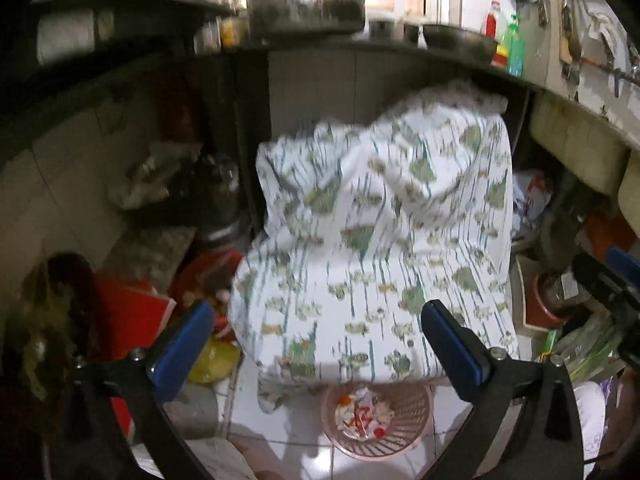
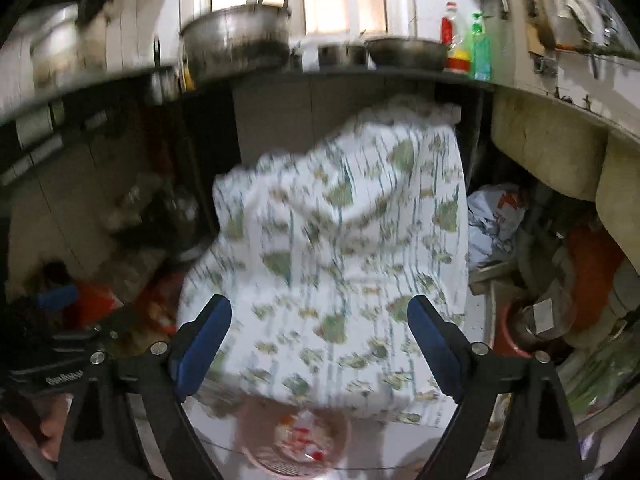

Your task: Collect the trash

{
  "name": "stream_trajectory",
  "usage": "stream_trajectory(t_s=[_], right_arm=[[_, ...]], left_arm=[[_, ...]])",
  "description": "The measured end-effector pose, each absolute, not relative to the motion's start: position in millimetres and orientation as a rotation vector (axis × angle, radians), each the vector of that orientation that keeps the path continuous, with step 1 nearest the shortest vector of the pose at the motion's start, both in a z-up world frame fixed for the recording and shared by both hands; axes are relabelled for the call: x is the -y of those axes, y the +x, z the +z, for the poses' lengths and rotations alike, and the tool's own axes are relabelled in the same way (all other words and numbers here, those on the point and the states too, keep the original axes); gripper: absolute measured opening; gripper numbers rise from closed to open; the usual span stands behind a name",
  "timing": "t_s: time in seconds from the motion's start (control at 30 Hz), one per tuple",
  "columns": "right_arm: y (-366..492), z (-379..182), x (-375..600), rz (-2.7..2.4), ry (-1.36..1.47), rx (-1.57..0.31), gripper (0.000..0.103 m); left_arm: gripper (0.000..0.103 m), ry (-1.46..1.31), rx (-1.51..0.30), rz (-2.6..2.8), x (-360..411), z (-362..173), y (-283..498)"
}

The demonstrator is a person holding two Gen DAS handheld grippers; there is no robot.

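Observation:
A pink lattice basket point(image 1: 418, 404) stands on the white tile floor and holds white and red paper scraps point(image 1: 360, 416). My left gripper point(image 1: 318, 312) hangs high above it, its blue pads wide open with nothing between them. The right wrist view shows the same basket point(image 2: 256, 432) blurred at the bottom edge, with the scraps point(image 2: 304, 436) inside. My right gripper point(image 2: 320, 306) is also open and empty, well above the basket. Each gripper shows at the edge of the other's view: the right one point(image 1: 608, 280), the left one point(image 2: 56, 298).
A white cloth with green print point(image 1: 380, 240) drapes over something under the dark counter point(image 1: 360, 46). A big metal pot point(image 1: 304, 0), a pan and a red bottle point(image 1: 496, 24) and a green bottle point(image 1: 514, 46) stand on the counter. Red packets point(image 1: 132, 312) and bags crowd the floor on both sides.

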State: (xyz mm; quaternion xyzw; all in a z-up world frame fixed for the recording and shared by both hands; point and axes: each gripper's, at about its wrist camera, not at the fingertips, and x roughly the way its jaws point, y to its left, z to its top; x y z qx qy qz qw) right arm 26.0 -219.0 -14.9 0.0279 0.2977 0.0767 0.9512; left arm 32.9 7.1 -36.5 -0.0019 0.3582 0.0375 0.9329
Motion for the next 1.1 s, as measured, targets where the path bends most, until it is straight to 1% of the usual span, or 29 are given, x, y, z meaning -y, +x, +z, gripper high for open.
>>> stream_trajectory(t_s=[0.1,0.2,0.27,0.5,0.67,1.1], right_arm=[[10.5,6.2,222.8,0.091,0.066,-0.545,0.095],[-7.7,11.0,229.1,0.073,0.062,-0.506,0.096],[-15.2,6.7,232.8,0.078,0.07,-0.502,0.101],[-16.1,-4.7,231.5,0.054,0.046,-0.515,0.101],[-24.3,-4.7,228.1,0.049,0.014,-0.46,0.101],[-26.0,-6.5,224.8,0.076,0.017,-0.478,0.101]], left_arm=[[0.103,0.04,-0.714,0.095,-6.7,-20.1,27.2],[0.103,0.058,-0.666,0.14,-7.9,-15.8,12.5],[0.103,0.049,-0.655,0.116,-7.5,-18.6,5.8],[0.103,0.013,-0.652,0.11,-7.5,-31.4,2.3],[0.103,-0.026,-0.621,0.11,-12.1,-26.2,-4.1],[0.103,-0.025,-0.61,0.143,-11.4,-24.7,-14.1]])
